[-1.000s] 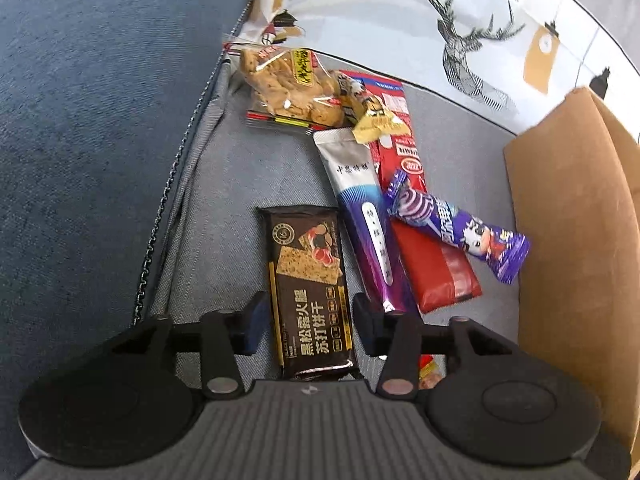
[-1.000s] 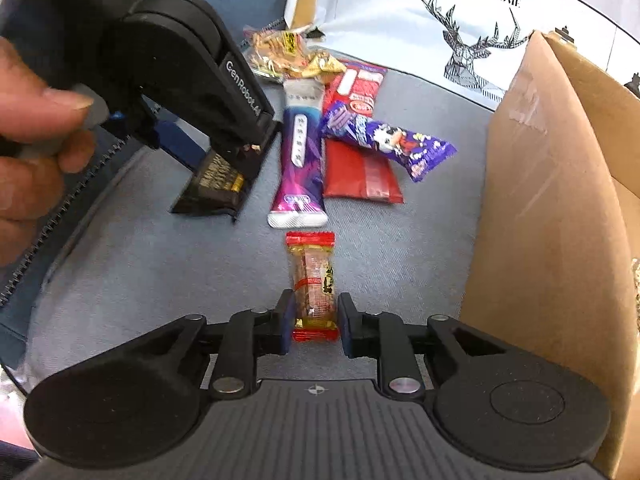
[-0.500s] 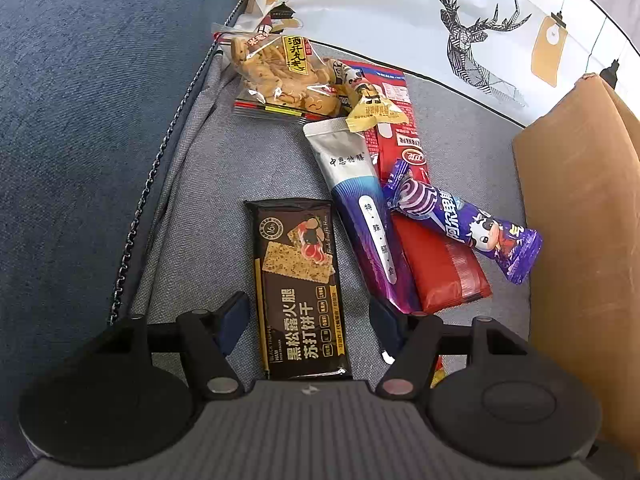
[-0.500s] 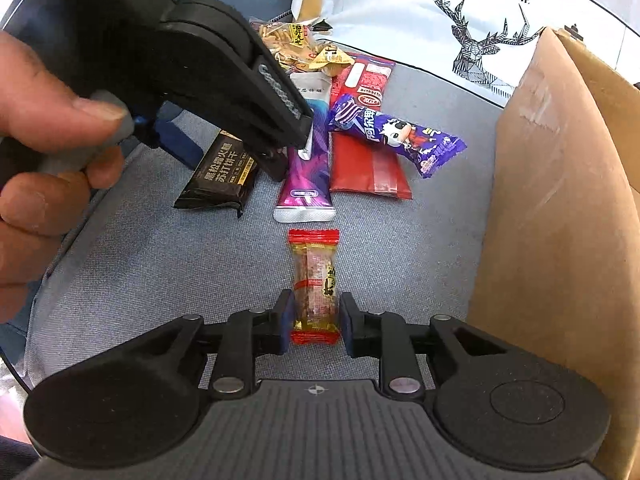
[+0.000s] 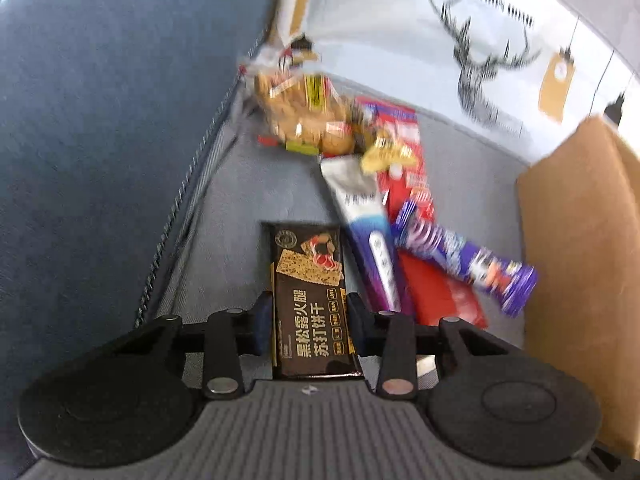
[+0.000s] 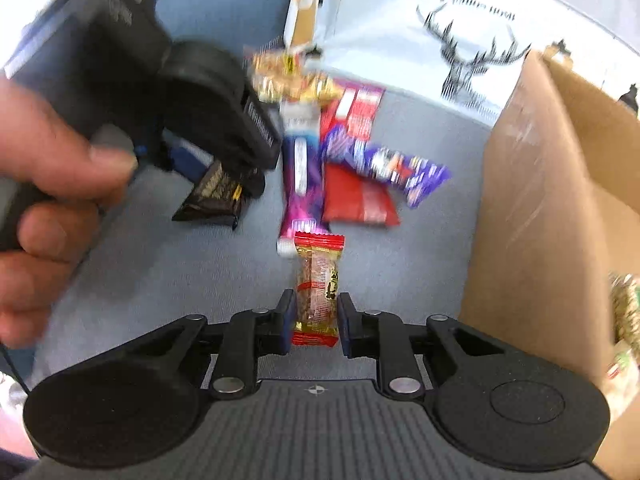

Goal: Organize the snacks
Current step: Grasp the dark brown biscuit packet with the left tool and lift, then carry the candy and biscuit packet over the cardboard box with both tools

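- Left wrist view: the left gripper has the black cracker pack between its fingers, and its jaws are closing; the pads sit right at the pack's long edges, so I read it as pinched.
- The pack lies on the grey sofa cushion, just beside the seam along the cushion's left edge. Its long axis runs straight away from the camera, printed face up.
- Just to its right lie the silver-purple stick pack, the purple candy bar and the red pack; the cardboard box stands at the cushion's right edge.
- Risk: a grip across the flat pack's width may buckle or tilt it once raised, so it could slip out.
- Right wrist view: the right gripper is pinching the red-ended snack bar near its lower end; the bar points away from the camera.
- Held at one end only, the bar could swing or pivot on the way to the box.
- The person's hand and the left gripper work nearby, so the two tools may collide.
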A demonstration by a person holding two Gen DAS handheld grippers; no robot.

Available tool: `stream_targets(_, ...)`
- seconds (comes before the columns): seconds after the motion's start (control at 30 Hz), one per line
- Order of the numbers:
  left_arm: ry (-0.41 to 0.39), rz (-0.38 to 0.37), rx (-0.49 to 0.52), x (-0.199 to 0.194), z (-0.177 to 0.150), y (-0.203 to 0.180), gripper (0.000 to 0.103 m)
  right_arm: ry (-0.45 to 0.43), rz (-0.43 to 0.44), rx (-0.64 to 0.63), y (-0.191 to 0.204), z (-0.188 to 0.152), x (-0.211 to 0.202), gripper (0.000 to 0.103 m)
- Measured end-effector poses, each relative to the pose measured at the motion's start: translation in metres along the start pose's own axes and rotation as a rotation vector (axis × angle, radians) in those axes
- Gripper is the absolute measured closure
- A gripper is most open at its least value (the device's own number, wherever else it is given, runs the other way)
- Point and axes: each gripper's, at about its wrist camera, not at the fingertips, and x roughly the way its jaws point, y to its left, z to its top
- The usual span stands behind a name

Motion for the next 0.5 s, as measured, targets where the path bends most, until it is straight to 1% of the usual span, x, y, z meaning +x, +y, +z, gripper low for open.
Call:
stream_targets(0.23, -0.102, -0.069, -0.047, -0.035, 0.011, -0.003, 0.062, -0.143, 0.012, 0.030, -0.009, 0.024, -0.049, 0.081)
stream_targets(0.5, -0.179, -0.123, -0.109, -0.067, 0.018, -0.004, 0.062, -0.231, 0.002, 0.063, -0.033, 0.033, -0.082, 0.081)
